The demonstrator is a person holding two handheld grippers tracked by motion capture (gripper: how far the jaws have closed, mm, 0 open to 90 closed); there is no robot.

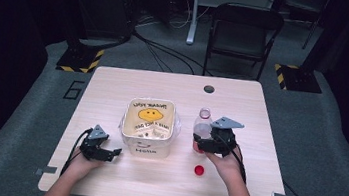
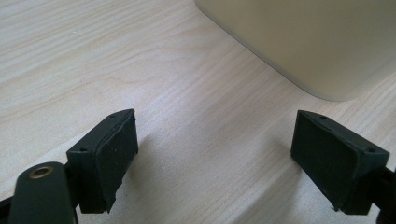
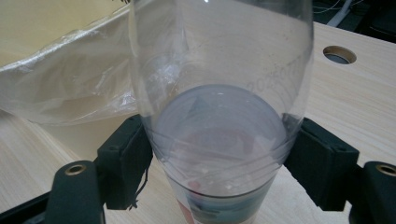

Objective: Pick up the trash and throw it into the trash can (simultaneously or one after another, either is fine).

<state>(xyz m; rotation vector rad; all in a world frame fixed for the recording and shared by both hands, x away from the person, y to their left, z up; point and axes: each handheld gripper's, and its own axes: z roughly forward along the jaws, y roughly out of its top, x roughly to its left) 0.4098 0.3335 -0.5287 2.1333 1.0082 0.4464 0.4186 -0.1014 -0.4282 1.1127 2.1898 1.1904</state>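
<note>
R tool point(image 1: 202, 142) grips the bottle point(image 1: 202, 129), pads pressed on both sides; bottle upright on tabletop point(image 1: 242, 101), just right of the bin point(image 1: 146, 147). Red cap point(image 1: 199, 170) lies near. L tool point(image 1: 116, 151) released, resting left of bin.

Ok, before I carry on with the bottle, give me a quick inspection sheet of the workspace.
Surface: light wooden table with a cable hole near the far edge.
Job's things: clear bottle, uncapped and upright beside the bin; red cap lying on the table nearer the person.
Clutter: cream bin with a plastic liner and a yellow face print.
Grippers: right gripper has its pads against the bottle's sides; left gripper open, nothing between its jaws, resting on the table beside the bin.
Cables: one trails from each gripper; more on the floor behind.
Surroundings: folding chair, grey floor, striped stand bases.
</note>
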